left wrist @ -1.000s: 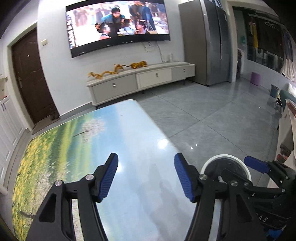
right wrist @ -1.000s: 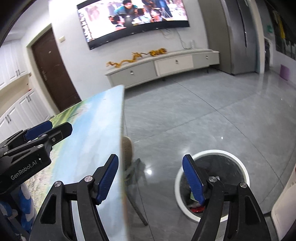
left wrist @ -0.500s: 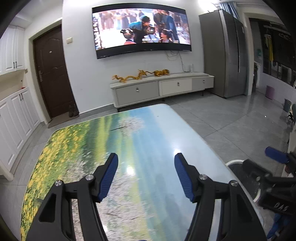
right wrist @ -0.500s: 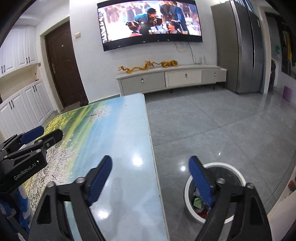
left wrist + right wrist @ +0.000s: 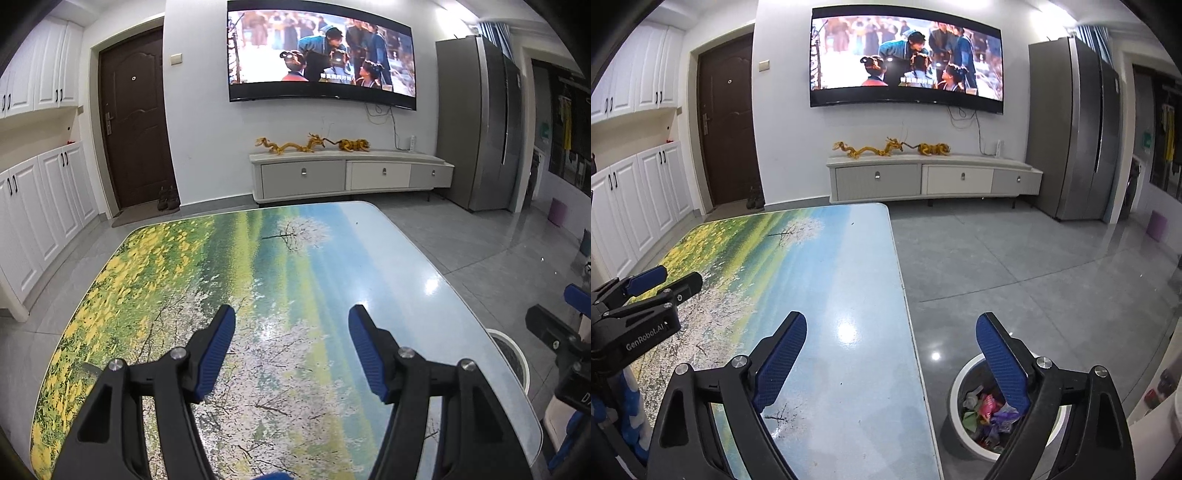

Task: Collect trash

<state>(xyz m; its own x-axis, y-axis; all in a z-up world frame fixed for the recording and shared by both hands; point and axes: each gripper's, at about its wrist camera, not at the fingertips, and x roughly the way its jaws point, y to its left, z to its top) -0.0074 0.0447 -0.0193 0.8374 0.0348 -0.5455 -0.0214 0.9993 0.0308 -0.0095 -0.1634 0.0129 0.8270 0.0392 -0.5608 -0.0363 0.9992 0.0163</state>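
Here the left tool [image 5: 288,350] is held above the near part of the bench [image 5: 280,266], its blue-padded fingers [image 5: 216,354] spread wide apart with nothing between them. The right tool [image 5: 890,363] is likewise released, empty, and is positioned over the bench's right edge: one finger is seen over the glossy printed top, the other over the trash bin [image 5: 955,391]. The bin, white-rimmed and round, is set on the grey tiled floor [image 5: 1015,258] just beside the bench's near right corner. Crumpled trash [image 5: 988,410] in pink, green and purple is seen inside it, partly hidden by the right finger. In the left view only a slice of the bin rim [image 5: 515,354] is seen past the bench's right edge. A wall television [image 5: 321,55] and a low cabinet [image 5: 351,177] are noted beyond the bench's far edge.
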